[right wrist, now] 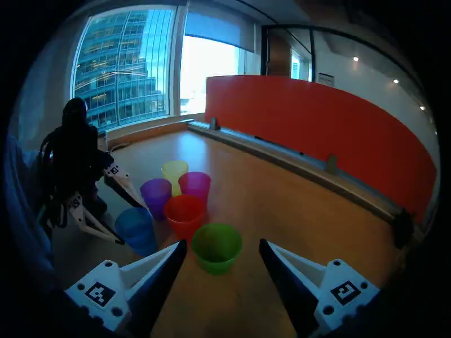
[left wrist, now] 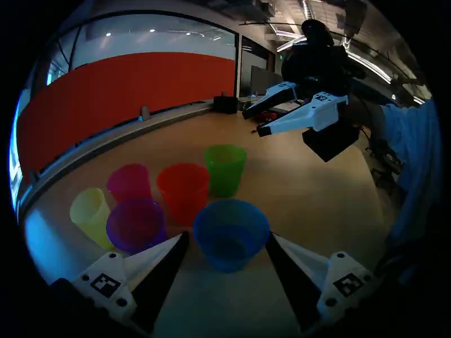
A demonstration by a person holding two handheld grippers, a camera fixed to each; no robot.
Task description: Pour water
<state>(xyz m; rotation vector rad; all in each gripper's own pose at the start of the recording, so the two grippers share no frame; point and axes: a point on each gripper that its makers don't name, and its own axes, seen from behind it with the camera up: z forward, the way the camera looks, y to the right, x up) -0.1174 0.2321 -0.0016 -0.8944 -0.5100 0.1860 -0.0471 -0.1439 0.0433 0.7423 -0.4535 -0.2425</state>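
The blue cup stands right at the spread left claw's tips; the spread right claw hangs beyond the cup.

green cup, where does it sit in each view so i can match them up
Left gripper view: the green cup sits just above centre, the farthest of the group from the camera.
Right gripper view: the green cup is low centre, the nearest of the group.
Shared landmark: the red cup right beside it.
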